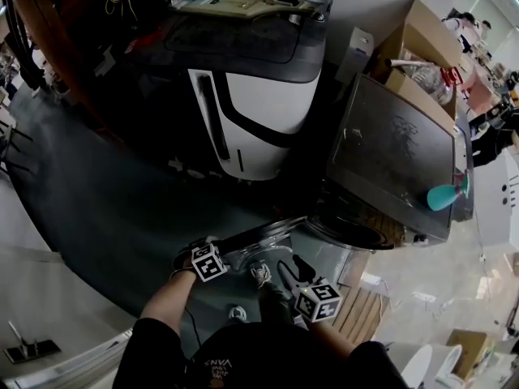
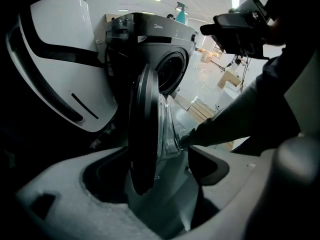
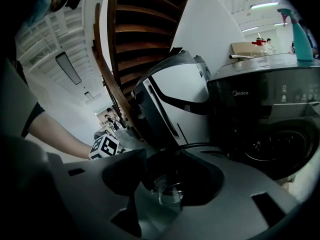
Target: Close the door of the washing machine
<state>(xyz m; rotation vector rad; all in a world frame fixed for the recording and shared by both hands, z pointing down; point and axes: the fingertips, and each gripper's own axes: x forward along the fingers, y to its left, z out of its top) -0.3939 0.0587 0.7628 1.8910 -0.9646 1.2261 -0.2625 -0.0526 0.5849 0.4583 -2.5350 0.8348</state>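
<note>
Both arms reach low in front of the washing machine (image 1: 397, 156). The bare left forearm (image 1: 165, 300) angles the left tongs (image 2: 155, 170) steeply downward, and the right tongs (image 3: 172, 179) point more shallowly toward the machine's front. The door (image 2: 141, 129) hangs swung well out from the washing machine's front, edge-on to the left tongs, whose jaws stand wide apart with the door's rim between them, unpressed. The right tongs are likewise spread at the door's inner side, its glass bowl (image 3: 170, 190) showing in the gap.
</note>
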